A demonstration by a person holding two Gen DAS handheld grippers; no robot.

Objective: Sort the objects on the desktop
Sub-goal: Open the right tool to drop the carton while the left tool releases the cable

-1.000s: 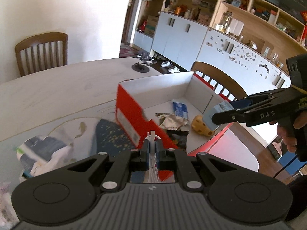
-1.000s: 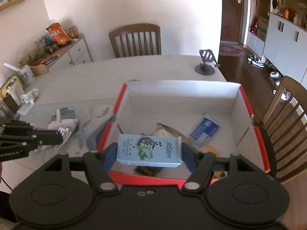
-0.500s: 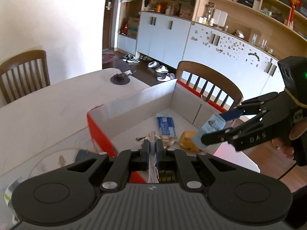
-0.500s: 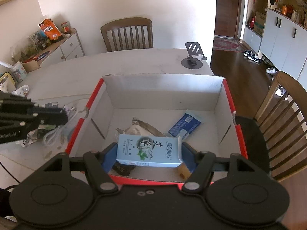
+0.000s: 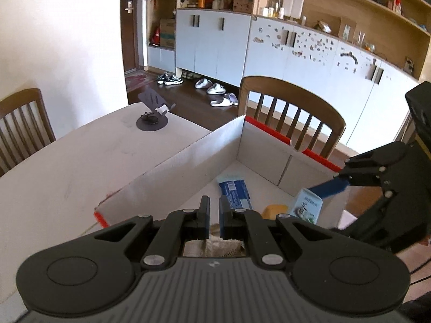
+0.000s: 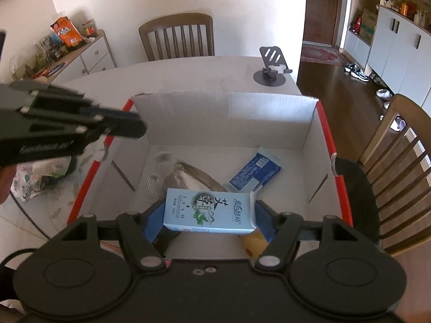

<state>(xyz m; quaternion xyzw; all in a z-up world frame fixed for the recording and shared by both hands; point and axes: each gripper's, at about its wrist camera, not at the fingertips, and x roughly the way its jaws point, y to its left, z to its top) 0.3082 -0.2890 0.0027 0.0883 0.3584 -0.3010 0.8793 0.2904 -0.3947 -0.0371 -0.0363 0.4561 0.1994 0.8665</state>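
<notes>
In the left wrist view the left gripper (image 5: pixel 213 216), fingers almost together and empty, hides part of the box (image 5: pixel 188 158), and in the right wrist view the right gripper (image 6: pixel 210 219) clamps the light blue carton (image 6: pixel 208 211) above the box floor, covering a yellow thing (image 6: pixel 254 243).

Daylit room, bright. White wall (image 5: pixel 67 40) nearly blown out. Fisheye bends my edges strongly. My left gripper (image 6: pixel 118 126) smears with motion blur in the right view; carton print (image 6: pixel 210 207) stays sharp. Soft shadows inside box (image 6: pixel 223 115).
</notes>
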